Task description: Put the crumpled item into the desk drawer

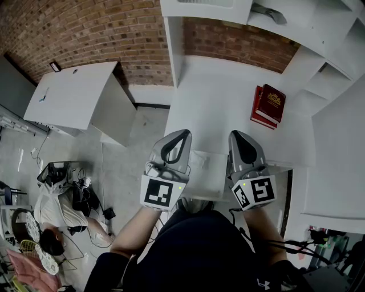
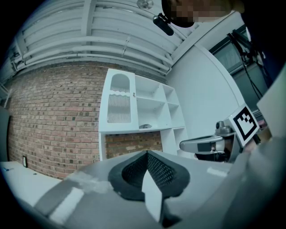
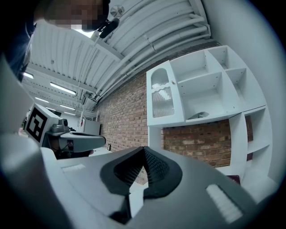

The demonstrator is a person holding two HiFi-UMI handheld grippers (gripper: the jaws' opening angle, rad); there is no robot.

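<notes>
A grey crumpled item (image 1: 268, 12) lies on an upper shelf of the white shelf unit, far above both grippers; it shows too in the left gripper view (image 2: 145, 126) and the right gripper view (image 3: 199, 115). My left gripper (image 1: 183, 133) and right gripper (image 1: 236, 134) are held side by side at the front edge of the white desk (image 1: 217, 97), both pointing at the shelves. Each is shut with its tips touching and nothing between them. Between the grippers, under the desk edge, a white drawer (image 1: 208, 171) looks pulled out; its inside is mostly hidden.
Two red books (image 1: 269, 106) lie on the desk's right side. A white cabinet (image 1: 80, 94) stands to the left, against the brick wall. Cables and clutter (image 1: 68, 194) cover the floor at lower left. The white shelf compartments (image 3: 210, 85) rise behind the desk.
</notes>
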